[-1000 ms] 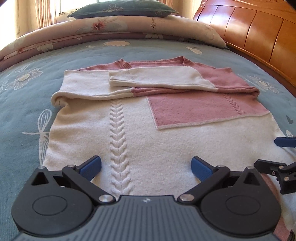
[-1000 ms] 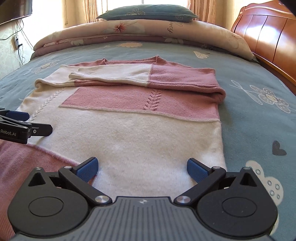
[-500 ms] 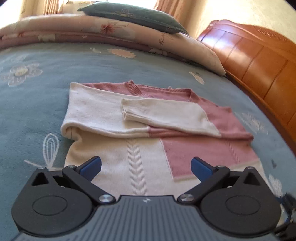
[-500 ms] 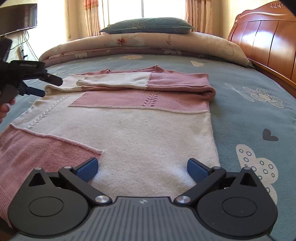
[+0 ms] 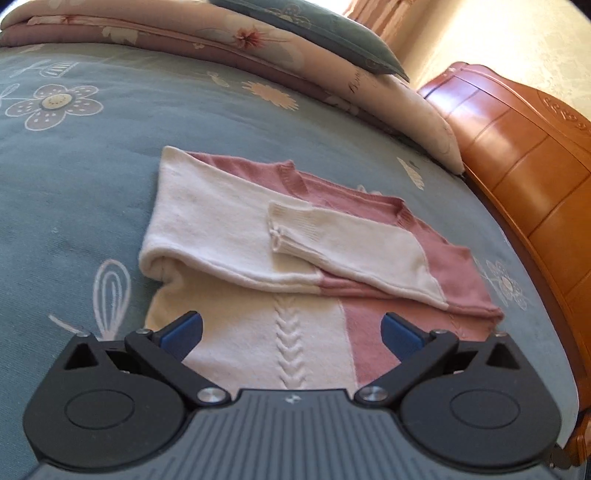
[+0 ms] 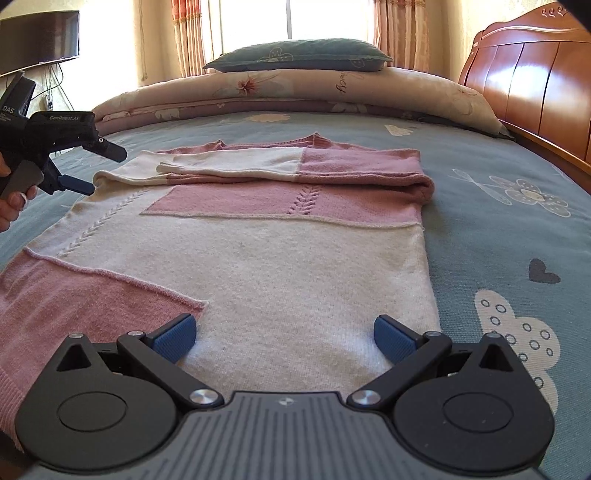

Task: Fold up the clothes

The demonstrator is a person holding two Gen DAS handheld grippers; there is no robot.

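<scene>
Bedroom, bed (image 5: 92, 177) w/ blue floral cover, wood headboard (image 5: 524, 155) at right.

Left wrist view: sweater (image 5: 236, 221), pink/cream, lies flat on bed, both sleeves folded across chest. L gripper (image 5: 291, 332) jaws wide apart, nothing held, above sweater's mid body. Quilt roll (image 5: 258, 44) + pillow (image 5: 314, 26) behind.

Right wrist view: sweater (image 6: 280, 258) runs lengthwise away from cam, hem nearest. R gripper (image 6: 283, 338) jaws wide apart, nothing held, over hem. L gripper (image 6: 88, 170) at far left in a hand (image 6: 13, 201), fingers apart, near sweater's left shoulder fold; contact can't tell. TV (image 6: 37, 38) on wall, curtains (image 6: 188, 37) behind.
</scene>
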